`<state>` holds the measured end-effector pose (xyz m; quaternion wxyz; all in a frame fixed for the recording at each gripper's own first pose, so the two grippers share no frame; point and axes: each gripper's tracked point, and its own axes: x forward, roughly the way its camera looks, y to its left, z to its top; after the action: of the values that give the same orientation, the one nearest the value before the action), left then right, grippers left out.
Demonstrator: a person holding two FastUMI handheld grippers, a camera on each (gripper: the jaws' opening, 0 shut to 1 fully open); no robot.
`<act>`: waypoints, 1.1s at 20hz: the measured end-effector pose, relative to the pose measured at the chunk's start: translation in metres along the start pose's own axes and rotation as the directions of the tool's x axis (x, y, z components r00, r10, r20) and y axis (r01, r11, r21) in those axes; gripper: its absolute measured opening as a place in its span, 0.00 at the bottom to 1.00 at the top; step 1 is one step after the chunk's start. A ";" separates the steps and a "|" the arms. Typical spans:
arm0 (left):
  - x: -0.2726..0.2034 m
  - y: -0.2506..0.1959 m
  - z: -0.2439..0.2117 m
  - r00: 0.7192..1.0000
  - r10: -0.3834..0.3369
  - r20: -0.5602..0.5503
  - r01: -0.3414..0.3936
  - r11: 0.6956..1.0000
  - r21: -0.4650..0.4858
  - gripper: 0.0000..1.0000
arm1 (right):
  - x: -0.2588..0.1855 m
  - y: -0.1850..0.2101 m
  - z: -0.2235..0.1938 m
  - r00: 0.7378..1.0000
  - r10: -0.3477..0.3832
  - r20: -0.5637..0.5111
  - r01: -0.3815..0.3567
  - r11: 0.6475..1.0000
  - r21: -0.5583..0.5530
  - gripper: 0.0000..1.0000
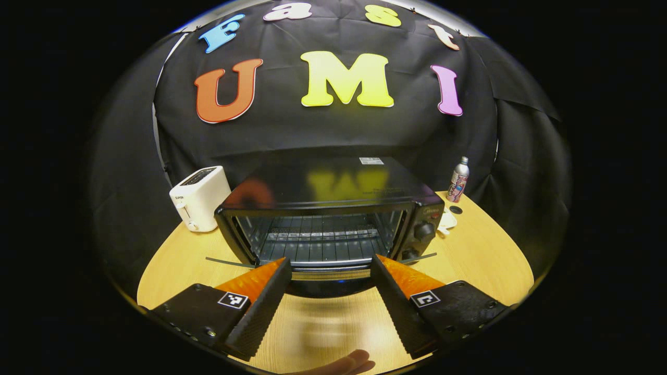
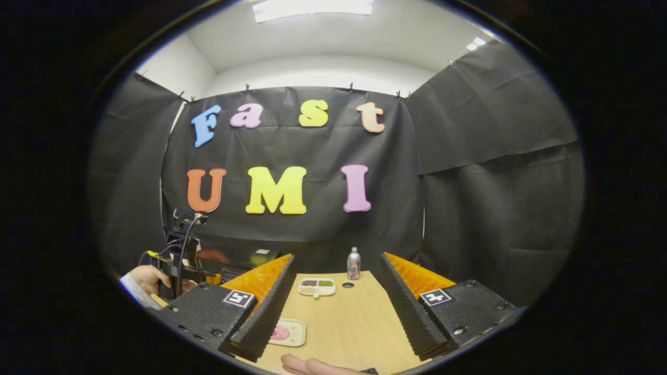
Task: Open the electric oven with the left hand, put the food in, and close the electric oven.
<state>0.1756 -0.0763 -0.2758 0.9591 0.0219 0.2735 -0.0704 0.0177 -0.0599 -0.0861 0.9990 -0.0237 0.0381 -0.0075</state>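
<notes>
In the left gripper view, a white two-slot plastic toaster (image 1: 200,198) stands at the far left of the pale wooden table (image 1: 479,255). Just beside it sits the black electric oven (image 1: 333,208), its glass door (image 1: 323,284) already dropped open toward the camera, so the wire rack (image 1: 320,242) inside shows clear. The left gripper (image 1: 329,284) hovers just in front of the lowered door, jaws apart and holding nothing. Right of the oven stands a small metal spray can (image 1: 459,179).

In the right gripper view, the food is a small cream plate with a pink round piece (image 2: 287,332), lying on the table near the left finger of the right gripper (image 2: 333,307), whose jaws are also spread and empty. Farther off lies a white divided tray (image 2: 317,286) of dark and green portions.

The step in hand looks to be fetching the food. To do it well, the right gripper should pinch the plate's rim, keep it level, and slide it flat onto the rack, clear of the door hinge.
</notes>
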 end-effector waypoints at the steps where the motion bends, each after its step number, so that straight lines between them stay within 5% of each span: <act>1: -0.004 0.000 -0.007 1.000 0.002 0.004 -0.002 1.000 0.001 0.97 | -0.003 0.001 0.000 1.000 0.003 0.002 -0.003 1.000 0.003 0.96; 22: -0.013 -0.008 -0.144 0.994 0.003 -0.109 -0.005 1.000 -0.022 0.98 | 0.004 0.016 -0.033 0.996 0.003 -0.084 -0.004 1.000 -0.013 0.96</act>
<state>0.0890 -0.0710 -0.3912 0.9430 0.0156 0.3263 -0.0641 0.0190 -0.0456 -0.1202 0.9963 -0.0297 0.0803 -0.0065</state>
